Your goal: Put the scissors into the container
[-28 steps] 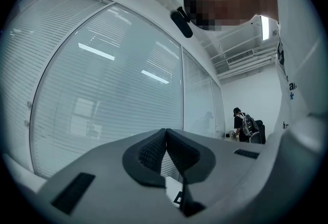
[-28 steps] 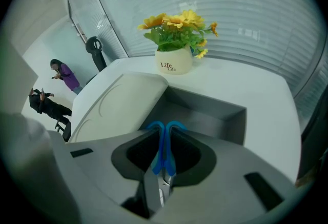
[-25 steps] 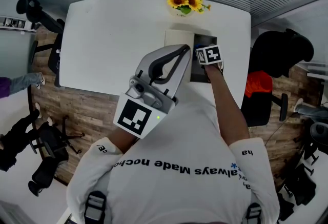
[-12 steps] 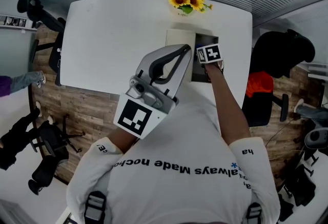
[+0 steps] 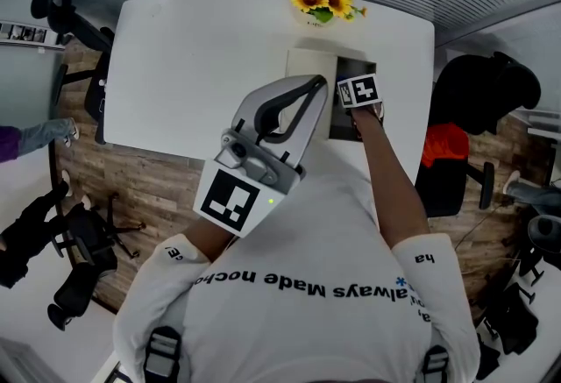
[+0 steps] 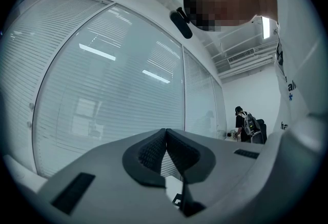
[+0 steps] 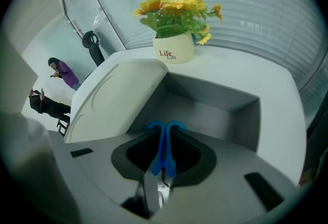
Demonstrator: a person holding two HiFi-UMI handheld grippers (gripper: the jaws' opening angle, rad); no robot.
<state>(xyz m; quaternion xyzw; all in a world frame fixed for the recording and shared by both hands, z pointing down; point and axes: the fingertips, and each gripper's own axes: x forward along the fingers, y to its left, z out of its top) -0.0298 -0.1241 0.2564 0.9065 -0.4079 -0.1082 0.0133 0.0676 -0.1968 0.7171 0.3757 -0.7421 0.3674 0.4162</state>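
Note:
Blue-handled scissors (image 7: 164,152) stand clamped between my right gripper's (image 7: 164,133) jaws, handles forward and steel blades back toward the camera. That gripper hovers over the open grey container (image 7: 215,113), whose pale lid (image 7: 115,96) leans open on its left. In the head view the right gripper (image 5: 358,93) sits above the dark container (image 5: 344,120) at the table's far right. My left gripper (image 5: 298,106) is held high, close to the head camera. In its own view the left gripper (image 6: 165,135) is shut on nothing and faces a glass wall.
A white pot of sunflowers (image 7: 174,46) stands just behind the container on the white table (image 5: 193,66). Office chairs (image 5: 478,92) sit around the table. People stand in the distance (image 7: 61,72).

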